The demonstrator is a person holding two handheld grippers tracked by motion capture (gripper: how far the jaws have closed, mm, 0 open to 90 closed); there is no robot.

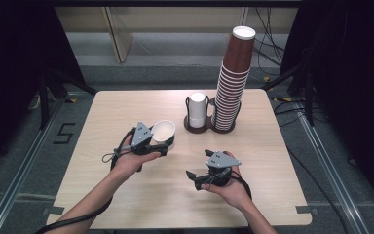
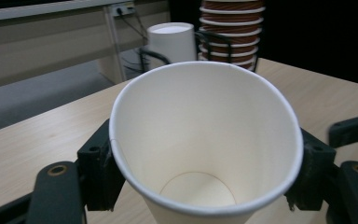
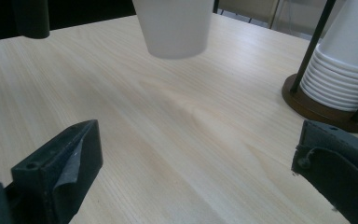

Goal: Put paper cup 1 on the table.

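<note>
On the wooden table (image 1: 126,195), your left gripper (image 1: 161,146) clamps a white paper cup (image 1: 164,131) just left of the brown cup stack (image 1: 231,78), mouth tilted toward you. Your right gripper (image 1: 193,179), jaws wide and empty, sits nearer you, the cup ahead of its fingers.

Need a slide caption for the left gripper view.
Left hand-held gripper clamps a white paper cup, mouth toward the camera.

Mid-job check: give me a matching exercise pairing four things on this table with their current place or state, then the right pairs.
1. white paper cup
2. tall stack of brown paper cups
3. short stack of white cups
4. right gripper

A. jaws open over bare tabletop
B. left slot of the dark wooden holder
C. clamped in the left gripper
D. right slot of the holder

Pairs: 1-C, 2-D, 3-B, 4-A
</note>
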